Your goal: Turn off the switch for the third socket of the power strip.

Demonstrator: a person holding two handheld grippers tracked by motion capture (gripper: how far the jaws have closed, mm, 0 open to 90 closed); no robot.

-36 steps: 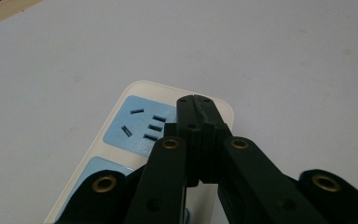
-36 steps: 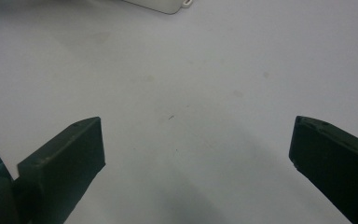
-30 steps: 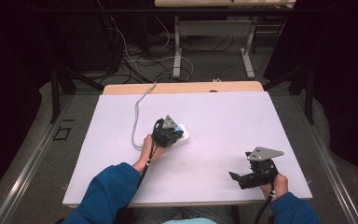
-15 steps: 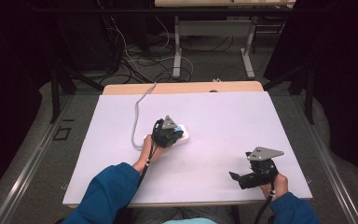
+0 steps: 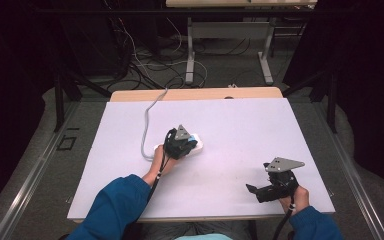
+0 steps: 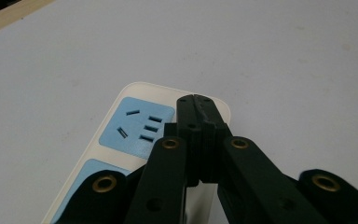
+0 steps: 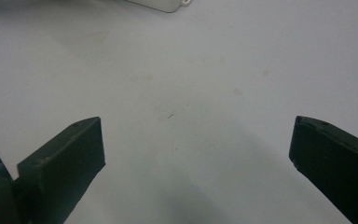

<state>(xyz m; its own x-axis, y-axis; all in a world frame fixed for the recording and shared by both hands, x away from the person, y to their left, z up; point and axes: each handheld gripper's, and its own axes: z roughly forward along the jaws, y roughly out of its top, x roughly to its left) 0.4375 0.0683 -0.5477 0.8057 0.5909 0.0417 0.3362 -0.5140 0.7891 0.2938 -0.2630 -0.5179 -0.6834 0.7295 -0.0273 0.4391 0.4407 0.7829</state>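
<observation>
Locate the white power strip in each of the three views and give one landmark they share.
High view: power strip left of centre, under the left gripper.
Left gripper view: lower left, blue socket faces beside the shut jaws.
Right gripper view: a white corner at the top edge.
Shared landmark: the white table.

white plastic power strip with light-blue socket panels, lying flat mid-table on the white tabletop, grey cord snaking off toward the far edge
</observation>
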